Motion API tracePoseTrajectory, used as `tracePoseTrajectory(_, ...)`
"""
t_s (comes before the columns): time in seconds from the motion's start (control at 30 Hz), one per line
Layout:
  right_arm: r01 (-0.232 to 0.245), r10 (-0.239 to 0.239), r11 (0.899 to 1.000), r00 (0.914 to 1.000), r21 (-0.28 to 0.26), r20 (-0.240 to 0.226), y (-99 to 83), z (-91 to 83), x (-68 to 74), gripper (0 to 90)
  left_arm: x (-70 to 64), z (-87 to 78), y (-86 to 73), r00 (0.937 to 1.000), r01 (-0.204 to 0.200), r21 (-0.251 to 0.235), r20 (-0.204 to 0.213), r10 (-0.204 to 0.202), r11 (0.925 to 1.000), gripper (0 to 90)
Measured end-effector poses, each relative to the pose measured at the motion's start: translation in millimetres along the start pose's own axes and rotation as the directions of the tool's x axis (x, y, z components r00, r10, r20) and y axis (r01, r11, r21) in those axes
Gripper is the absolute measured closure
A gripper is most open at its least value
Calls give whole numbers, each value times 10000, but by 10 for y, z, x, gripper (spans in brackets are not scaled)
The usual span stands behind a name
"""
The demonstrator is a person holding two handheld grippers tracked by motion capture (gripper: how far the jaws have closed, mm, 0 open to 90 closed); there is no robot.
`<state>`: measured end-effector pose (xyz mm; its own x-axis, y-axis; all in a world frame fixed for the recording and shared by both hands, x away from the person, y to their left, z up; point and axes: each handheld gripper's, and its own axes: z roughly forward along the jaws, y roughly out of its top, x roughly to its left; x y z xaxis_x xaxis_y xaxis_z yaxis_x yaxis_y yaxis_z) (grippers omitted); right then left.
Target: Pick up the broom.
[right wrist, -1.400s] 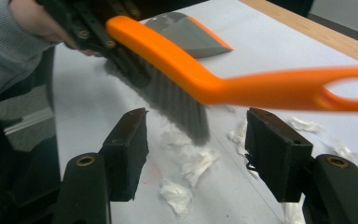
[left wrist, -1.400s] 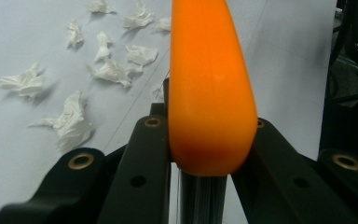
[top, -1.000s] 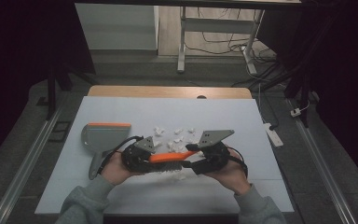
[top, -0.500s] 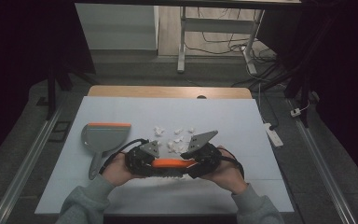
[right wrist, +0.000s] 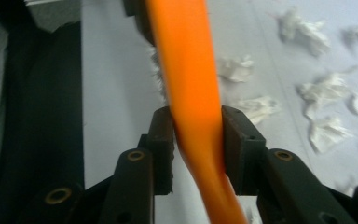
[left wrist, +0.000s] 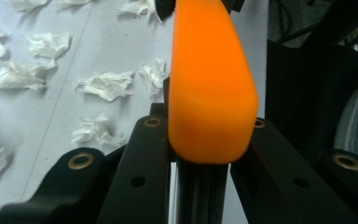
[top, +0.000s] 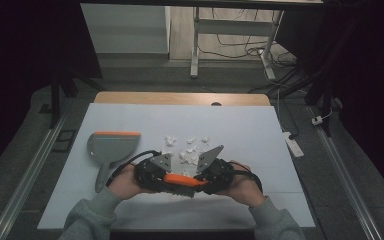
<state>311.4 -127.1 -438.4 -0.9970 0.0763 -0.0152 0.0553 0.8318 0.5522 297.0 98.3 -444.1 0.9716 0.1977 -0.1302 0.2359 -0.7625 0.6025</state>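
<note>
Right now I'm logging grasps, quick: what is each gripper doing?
Left gripper: shut on the orange brush at its end.
Right gripper: shut on the same brush, farther along.

Dim surroundings, blurred close-up views

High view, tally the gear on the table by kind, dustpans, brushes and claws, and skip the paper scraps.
Dustpan: 1
Brush: 1
Claws: 2, left claw and right claw, both shut on the brush
Total: 4
</note>
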Motion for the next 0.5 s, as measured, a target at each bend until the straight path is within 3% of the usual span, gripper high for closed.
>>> tracePoseTrajectory(0.1, 199, -205, 9994, 9995, -284, -223, -9, -16, -3, 682, 37, -35, -28, 9998, -10, -243, 208, 15, 9997, 786)
tracePoseTrajectory(0.17, 71, -77, 9988, 9999, -476, -110, -10, -35, -10, 686, 31, -58, -54, 9995, 16, -873, -302, -42, 9962, 752)
tracePoseTrajectory(0.23, -144, 142, 9982, 9999, -578, -35, -12, -51, -32, 692, 13, -87, -78, 9942, 15, -1344, -1067, -160, 9909, 656)
tracePoseTrajectory(0.3, -293, 299, 9977, 9995, -604, 92, -28, -64, -53, 693, -2, -144, -110, 9789, 264, -1858, -1945, -631, 9822, 401)
tracePoseTrajectory(0.33, -428, 436, 9973, 9990, -589, 130, -40, -70, -67, 693, -3, -181, -130, 9702, 531, -2178, -2196, -1020, 9745, 350)
tracePoseTrajectory(0.43, -771, 801, 9929, 9963, -908, 295, -83, -104, -113, 693, -19, -308, -231, 9467, 867, -3044, -2715, -1737, 9486, 288)
tracePoseTrajectory(0.5, -882, 929, 9905, 9949, -1056, 401, -101, -135, -142, 693, -56, -365, -322, 9246, 977, -3378, -3171, -2109, 9361, 274)
